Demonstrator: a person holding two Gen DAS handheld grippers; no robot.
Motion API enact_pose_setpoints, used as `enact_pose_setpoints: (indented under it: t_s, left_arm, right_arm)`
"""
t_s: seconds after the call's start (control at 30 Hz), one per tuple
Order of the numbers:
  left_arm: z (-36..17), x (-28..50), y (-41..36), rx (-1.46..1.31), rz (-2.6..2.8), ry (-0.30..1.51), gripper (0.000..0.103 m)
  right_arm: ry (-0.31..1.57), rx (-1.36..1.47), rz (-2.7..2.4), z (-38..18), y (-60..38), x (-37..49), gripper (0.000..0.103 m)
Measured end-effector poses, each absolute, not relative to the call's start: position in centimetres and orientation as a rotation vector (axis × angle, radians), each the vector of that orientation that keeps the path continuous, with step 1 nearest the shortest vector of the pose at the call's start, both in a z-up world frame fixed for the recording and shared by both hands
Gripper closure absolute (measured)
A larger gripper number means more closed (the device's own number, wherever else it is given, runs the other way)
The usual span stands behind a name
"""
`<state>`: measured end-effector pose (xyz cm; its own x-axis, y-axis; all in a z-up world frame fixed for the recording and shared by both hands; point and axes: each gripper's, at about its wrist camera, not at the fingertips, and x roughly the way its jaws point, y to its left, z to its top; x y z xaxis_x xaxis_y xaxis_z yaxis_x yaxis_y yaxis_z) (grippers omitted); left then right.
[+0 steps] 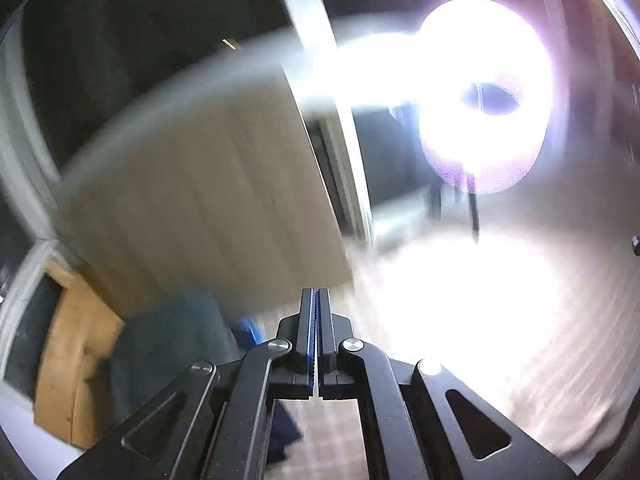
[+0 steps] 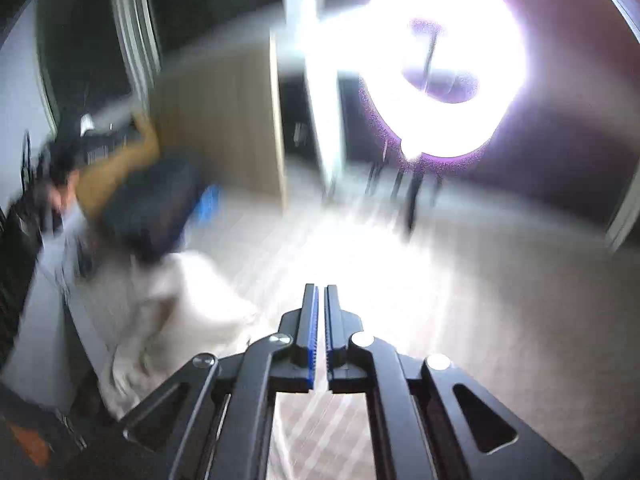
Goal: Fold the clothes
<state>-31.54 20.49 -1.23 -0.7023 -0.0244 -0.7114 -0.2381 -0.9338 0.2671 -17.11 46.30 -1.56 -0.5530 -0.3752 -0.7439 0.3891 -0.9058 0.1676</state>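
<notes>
Both views are super blurry: left hand-held gripper (image 1: pixel 317 300) clenched on nothing, right hand-held gripper (image 2: pixel 321 296) nearly clenched, empty, pale garment (image 2: pixel 176 300) at left.

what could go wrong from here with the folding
1. Both views are smeared by motion blur and the ring light blows out much of each, so locating a garment edge would be unreliable.
2. The left gripper and right gripper are closed or nearly so with nothing between the fingers; they would need to open before any grasp.
3. The pale cloth lies bunched off to one side of the right gripper, so a grab may catch several layers.
</notes>
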Motion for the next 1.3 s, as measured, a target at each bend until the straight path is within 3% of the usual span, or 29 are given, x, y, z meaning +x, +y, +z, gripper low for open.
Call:
enact_pose_setpoints:
  t_s: [0.13, 0.17, 0.23, 0.3, 0.37, 0.43, 0.53, 0.6, 0.73, 0.83, 0.97, 1.0, 1.07, 1.3]
  left_arm:
    - [-9.9, -31.1, 20.3, -1.339, 2.483, 0.602, 0.103]
    - [-11.0, -31.4, 20.4, -1.366, 2.451, 0.604, 0.098]
    - [-13.2, -31.9, 20.5, -1.416, 2.384, 0.607, 0.096]
    - [-15.4, -32.3, 20.6, -1.465, 2.317, 0.610, 0.092]
    - [-17.5, -32.9, 20.7, -1.511, 2.254, 0.604, 0.090]
    - [-18.3, -33.5, 20.2, -1.552, 2.226, 0.528, 0.078]
    - [-19.8, -34.4, 20.0, -1.594, 2.167, 0.445, 0.079]
    - [-20.7, -34.6, 20.4, -1.603, 2.136, 0.437, 0.068]
    - [-22.4, -35.3, 20.9, -1.630, 2.107, 0.425, 0.066]
    - [-23.6, -35.6, 21.2, -1.659, 2.107, 0.420, 0.067]
    - [-23.7, -34.9, 21.5, -1.622, 2.148, 0.419, 0.090]
    - [-23.5, -34.6, 21.5, -1.613, 2.159, 0.409, 0.092]
    - [-22.5, -33.6, 21.4, -1.589, 2.198, 0.398, 0.092]
    - [-13.7, -25.9, 18.1, -1.391, 2.433, 0.353, 0.093]
  right_arm:
    - [0.017, 1.423, -2.214, -13.4, 41.8, -18.3, 0.095]
    - [0.009, 1.452, -2.187, -15.2, 41.2, -18.8, 0.092]
    - [-0.040, 1.500, -2.132, -18.1, 40.1, -20.5, 0.070]
    - [-0.109, 1.520, -2.086, -19.7, 39.4, -21.9, 0.064]
    - [-0.112, 1.517, -2.071, -20.6, 38.5, -22.0, 0.064]
    - [-0.100, 1.511, -2.061, -20.8, 37.9, -22.2, 0.064]
    - [-0.080, 1.526, -2.043, -20.8, 37.2, -22.9, 0.064]
    - [-0.091, 1.536, -2.032, -21.1, 37.1, -23.2, 0.064]
    - [-0.108, 1.532, -2.022, -21.3, 37.1, -23.3, 0.064]
    - [-0.107, 1.520, -2.024, -21.2, 37.1, -23.1, 0.064]
    - [-0.088, 1.500, -2.024, -21.4, 36.3, -22.9, 0.064]
    - [-0.095, 1.496, -2.014, -21.5, 36.2, -22.8, 0.066]
    - [-0.094, 1.487, -2.013, -21.6, 35.9, -22.5, 0.095]
    - [-0.216, 1.265, -2.192, -16.2, 38.2, -18.1, 0.096]
